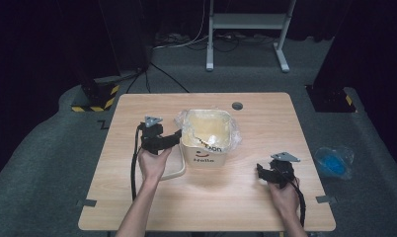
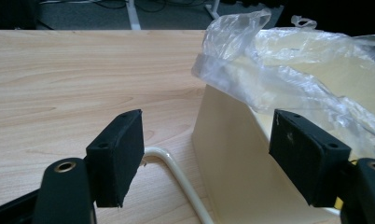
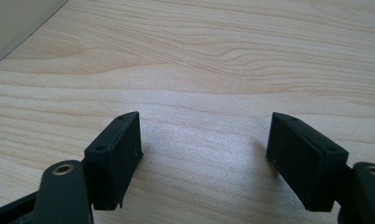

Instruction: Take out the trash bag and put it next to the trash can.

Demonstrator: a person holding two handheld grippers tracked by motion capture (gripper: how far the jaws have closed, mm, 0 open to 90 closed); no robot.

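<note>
High view shows a cream bin (image 1: 208,148) standing near the middle of the wooden table (image 1: 137,207), lined with a clear plastic bag (image 1: 206,126) whose edge is draped loosely over the rim; the bag looks crumpled and uneven rather than tucked flat, so the lining seems to me partly done, with smoothing or folding of the overhang left. A cream loop handle (image 1: 179,170) lies on the table against the bin's left side. The left gripper (image 1: 171,138) hangs just beside the bin's upper left corner, its jaws pointing toward the bag; the left gripper view has both black pads spread wide with nothing between them, the left pad (image 2: 118,156) over the handle (image 2: 176,172) and the right pad (image 2: 307,156) in front of the bin wall (image 2: 232,154), the bag (image 2: 288,70) bunched above; no pad presses on plastic. The left forearm reaches up from the bottom edge, wrist level. The right gripper (image 1: 265,173) sits low over bare table, well apart from the bin to its right; its jaws stand wide and hold nothing, only wood grain (image 3: 204,93) between them. A blue bundle in clear wrap (image 1: 333,162) lies on the floor beyond the table's right edge.
</note>
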